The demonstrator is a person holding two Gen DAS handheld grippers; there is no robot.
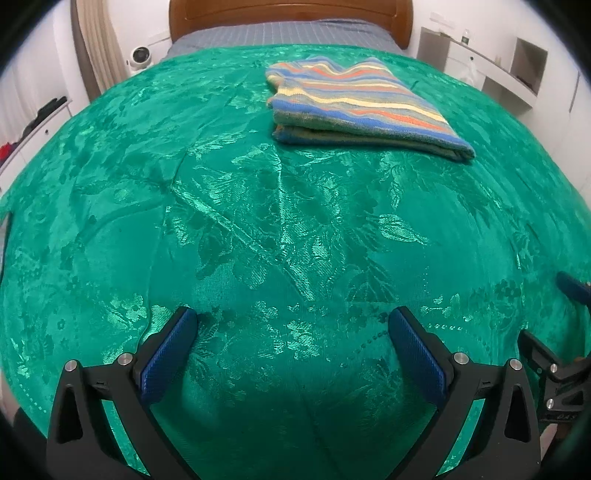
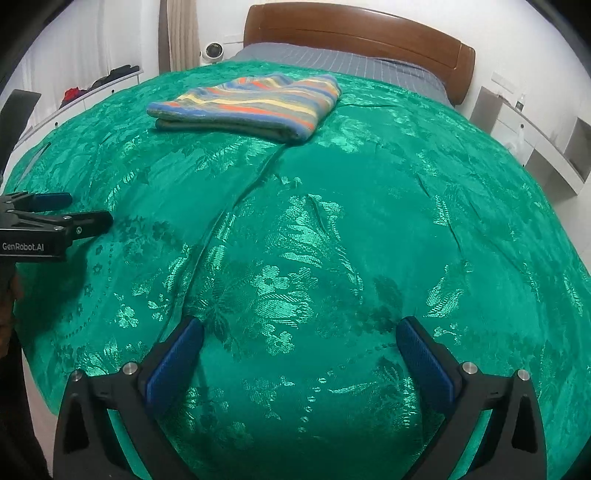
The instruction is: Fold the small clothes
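Observation:
A striped knit garment (image 1: 358, 105), folded into a flat rectangle, lies on the green bedspread (image 1: 258, 221) toward the far side of the bed. It also shows in the right wrist view (image 2: 251, 105). My left gripper (image 1: 293, 321) is open and empty, low over the bedspread well short of the garment. My right gripper (image 2: 301, 332) is open and empty, also over the near part of the bedspread (image 2: 332, 240). The left gripper shows from the side at the left edge of the right wrist view (image 2: 70, 210). Part of the right gripper shows at the right edge of the left wrist view (image 1: 561, 332).
A wooden headboard (image 1: 291, 14) and a grey striped sheet (image 1: 280, 35) lie beyond the bedspread. A white shelf unit (image 1: 491, 70) stands at the right, a low white cabinet with dark clothes (image 2: 99, 83) at the left. A small white fan (image 1: 139, 57) sits by the curtain.

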